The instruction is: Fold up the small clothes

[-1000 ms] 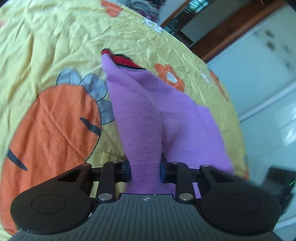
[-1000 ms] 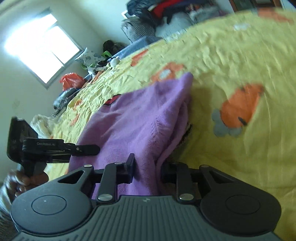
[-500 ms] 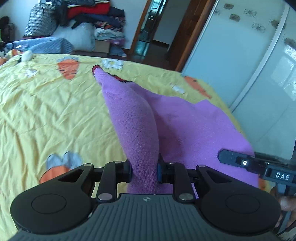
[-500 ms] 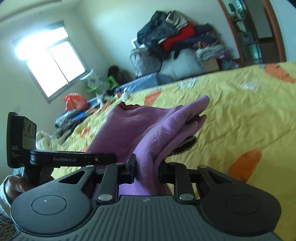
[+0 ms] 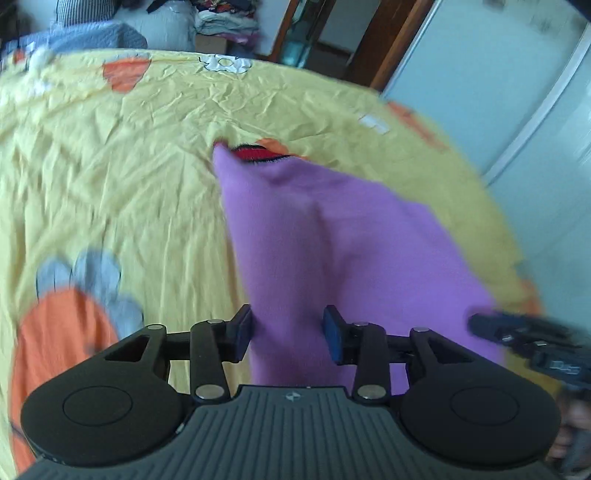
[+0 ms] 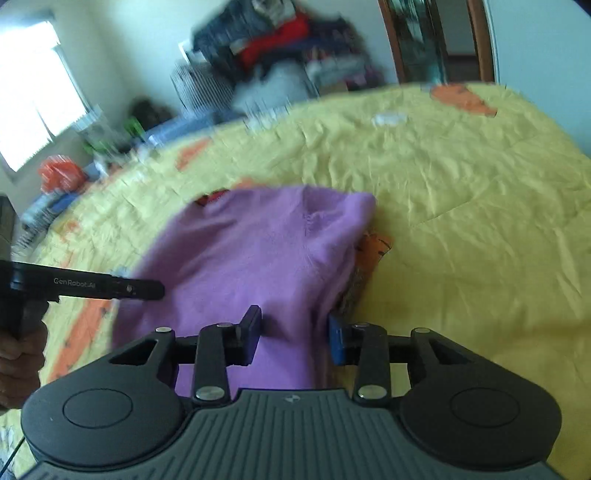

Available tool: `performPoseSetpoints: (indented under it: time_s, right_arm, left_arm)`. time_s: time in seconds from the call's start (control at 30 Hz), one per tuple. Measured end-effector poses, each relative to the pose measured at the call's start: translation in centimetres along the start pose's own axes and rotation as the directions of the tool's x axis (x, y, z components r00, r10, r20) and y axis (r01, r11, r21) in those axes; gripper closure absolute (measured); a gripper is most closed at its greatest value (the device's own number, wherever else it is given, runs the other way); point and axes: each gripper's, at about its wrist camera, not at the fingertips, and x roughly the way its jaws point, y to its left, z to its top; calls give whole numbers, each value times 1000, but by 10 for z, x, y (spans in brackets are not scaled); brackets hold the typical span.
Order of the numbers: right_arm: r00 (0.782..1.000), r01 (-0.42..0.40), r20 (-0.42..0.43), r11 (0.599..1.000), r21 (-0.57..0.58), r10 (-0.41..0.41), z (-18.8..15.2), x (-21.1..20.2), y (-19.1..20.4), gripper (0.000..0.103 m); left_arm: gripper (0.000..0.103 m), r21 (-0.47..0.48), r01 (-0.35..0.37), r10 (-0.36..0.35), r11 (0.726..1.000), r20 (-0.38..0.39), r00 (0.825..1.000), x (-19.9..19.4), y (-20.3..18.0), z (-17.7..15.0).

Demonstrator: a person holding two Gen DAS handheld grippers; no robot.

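Observation:
A small purple knit garment (image 5: 332,240) with a red collar (image 5: 255,152) lies folded over on the yellow bedsheet (image 5: 129,184). My left gripper (image 5: 288,330) hangs over its near edge. Its jaws are opening, and the cloth runs between them without being pinched. The right wrist view shows the same garment (image 6: 258,251), with a dark and orange lining peeking out at its right edge. There my right gripper (image 6: 293,336) has its jaws opening too, with purple cloth slack between the pads. Each gripper appears in the other's view: the right gripper (image 5: 524,339) and the left gripper (image 6: 92,286).
The sheet (image 6: 461,221) carries orange carrot prints and is wrinkled. Beyond the bed stands a heap of clothes and bags (image 6: 280,48). A wooden doorway (image 5: 325,33) and white wardrobe doors (image 5: 498,92) bound the far side. A hand (image 6: 18,350) holds the left gripper.
Both grippers' jaws have spread apart off the purple cloth they pinched. The raised fold has dropped onto the bed. Both views have tipped down toward the sheet.

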Motion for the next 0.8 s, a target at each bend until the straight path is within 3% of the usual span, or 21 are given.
performPoseSetpoints:
  time_s: [0.1, 0.27, 0.3, 0.37, 0.4, 0.43, 0.67, 0.8]
  right_arm:
    - [999, -30, 38, 999, 23, 29, -31, -28, -8, 66]
    - [998, -60, 1, 994, 93, 60, -60, -22, -11, 66]
    - [997, -78, -1, 992, 103, 79, -62, -18, -12, 63]
    - [994, -113, 14, 986, 122, 112, -66, -13, -14, 61]
    - [992, -128, 25, 981, 143, 126, -68, -12, -16, 62]
    - [990, -141, 20, 977, 162, 139, -68, -10, -18, 83]
    - [969, -236, 115, 959, 157, 219, -68, -51, -3, 89]
    - [970, -236, 87, 966, 105, 228, -87, -66, 10, 89]
  left_arm:
    - [49, -31, 72, -73, 997, -23, 997, -30, 11, -32]
    - [37, -51, 85, -90, 995, -106, 990, -26, 8, -78]
    - [29, -41, 86, -89, 995, -67, 994, -30, 7, -84]
    - [30, -64, 106, -109, 992, -54, 993, -27, 3, -86]
    - [54, -84, 120, -125, 989, -52, 991, -24, 2, -87]
    - [88, -99, 121, -129, 988, -83, 988, -16, 1, -84]
    - [92, -215, 190, -215, 958, -95, 972, -37, 13, -76]
    - [93, -232, 190, -217, 954, -100, 971, -55, 13, -99]
